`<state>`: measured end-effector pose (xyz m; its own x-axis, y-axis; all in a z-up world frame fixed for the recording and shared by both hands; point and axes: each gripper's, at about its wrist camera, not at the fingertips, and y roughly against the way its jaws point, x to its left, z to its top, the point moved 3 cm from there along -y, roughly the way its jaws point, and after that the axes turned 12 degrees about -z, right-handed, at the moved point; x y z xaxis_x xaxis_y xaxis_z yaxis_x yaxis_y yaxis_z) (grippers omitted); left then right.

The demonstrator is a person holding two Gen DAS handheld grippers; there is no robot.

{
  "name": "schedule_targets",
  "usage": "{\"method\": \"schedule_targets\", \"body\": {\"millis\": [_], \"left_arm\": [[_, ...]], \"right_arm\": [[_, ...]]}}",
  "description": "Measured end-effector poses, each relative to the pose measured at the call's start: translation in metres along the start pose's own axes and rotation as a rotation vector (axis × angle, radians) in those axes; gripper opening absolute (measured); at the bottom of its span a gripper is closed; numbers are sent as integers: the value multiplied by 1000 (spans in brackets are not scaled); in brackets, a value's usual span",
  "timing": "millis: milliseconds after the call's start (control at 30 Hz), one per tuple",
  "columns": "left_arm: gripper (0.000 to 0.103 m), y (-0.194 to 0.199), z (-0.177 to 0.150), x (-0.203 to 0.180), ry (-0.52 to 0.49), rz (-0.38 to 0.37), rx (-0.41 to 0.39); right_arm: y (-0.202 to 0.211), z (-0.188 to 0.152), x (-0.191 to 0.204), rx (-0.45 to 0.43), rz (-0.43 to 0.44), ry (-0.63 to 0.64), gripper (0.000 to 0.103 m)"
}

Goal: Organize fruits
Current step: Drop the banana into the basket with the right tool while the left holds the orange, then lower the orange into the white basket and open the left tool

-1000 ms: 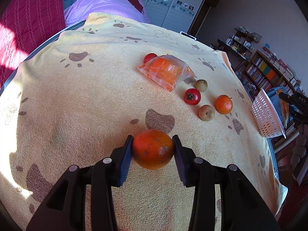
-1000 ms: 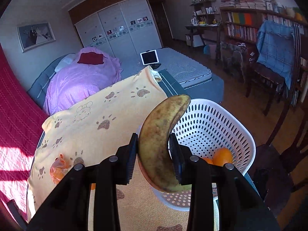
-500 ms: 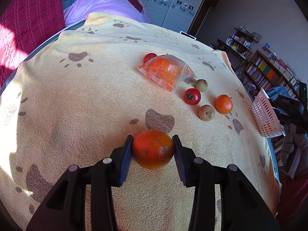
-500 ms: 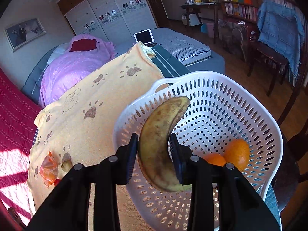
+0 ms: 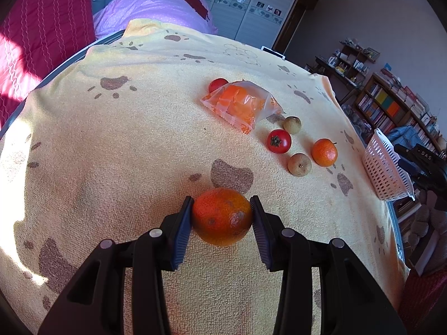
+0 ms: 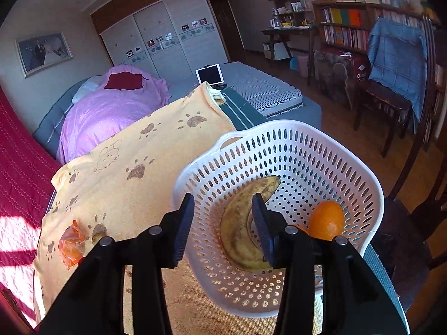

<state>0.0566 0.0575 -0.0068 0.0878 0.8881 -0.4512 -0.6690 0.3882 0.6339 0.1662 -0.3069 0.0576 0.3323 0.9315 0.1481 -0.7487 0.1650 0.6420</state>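
The left hand-held gripper (image 5: 222, 217) clamps a firm, round orange (image 5: 222, 216) by its sides above the blanket (image 5: 111, 145), while the right hand-held gripper (image 6: 222, 223), jaws just opening and empty, has let a soft, bruisable banana (image 6: 240, 229) into the basket (image 6: 279, 128).

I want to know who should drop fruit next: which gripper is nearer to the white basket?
Right. The right gripper hangs open directly over the white basket, its jaws having just opened off the banana. The left gripper holds an orange across the blanket from it.
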Motion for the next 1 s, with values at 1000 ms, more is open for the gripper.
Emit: {"method": "schedule_targets", "body": {"millis": [1000], "left_arm": [[41,-15,49,-142,-272,-77,-68]], "right_arm": [[28,-24,-97,-205,-245,-243,75]]}}
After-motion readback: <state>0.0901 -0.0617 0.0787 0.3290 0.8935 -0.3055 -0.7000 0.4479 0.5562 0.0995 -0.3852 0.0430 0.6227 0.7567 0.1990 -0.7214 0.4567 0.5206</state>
